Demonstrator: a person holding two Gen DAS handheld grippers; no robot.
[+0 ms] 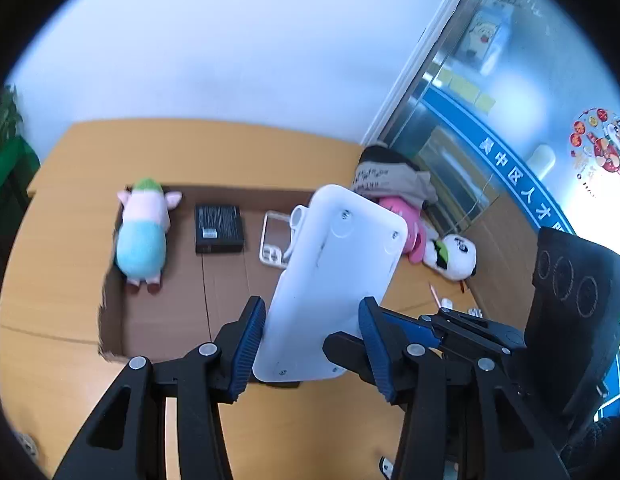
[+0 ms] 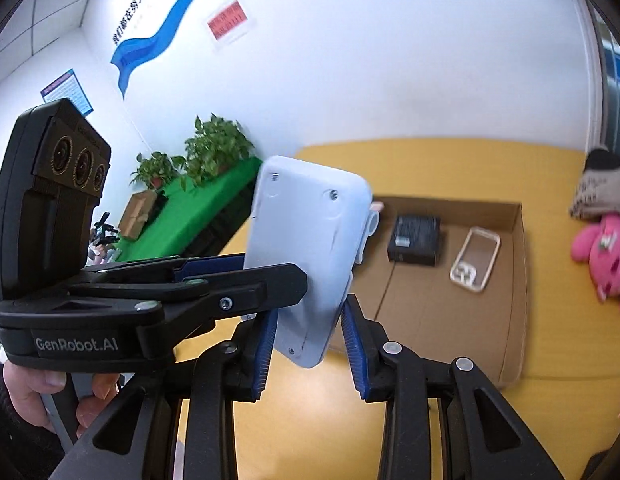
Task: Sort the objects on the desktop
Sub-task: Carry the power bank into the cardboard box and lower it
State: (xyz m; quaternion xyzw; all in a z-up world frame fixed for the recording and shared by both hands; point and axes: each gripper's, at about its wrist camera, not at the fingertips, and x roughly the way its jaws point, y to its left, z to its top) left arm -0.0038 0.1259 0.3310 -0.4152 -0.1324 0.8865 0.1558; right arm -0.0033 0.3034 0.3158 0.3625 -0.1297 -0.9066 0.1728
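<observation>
In the left wrist view, the left gripper (image 1: pixel 311 344) clamps the lower end of a white power strip (image 1: pixel 333 280), lifted at frame centre above the cardboard box (image 1: pixel 170 320). My guess: the strip could twist loose, since both tongs pinch one end.

In the right wrist view, the right gripper (image 2: pixel 310 356) is partly open around the strip's lower end; contact is unclear. Yellow table (image 2: pixel 429 160), white wall behind.

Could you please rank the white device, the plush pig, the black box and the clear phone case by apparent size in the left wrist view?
1. white device, though nearness inflates it
2. plush pig
3. black box
4. clear phone case, partly hidden, so unsure
</observation>
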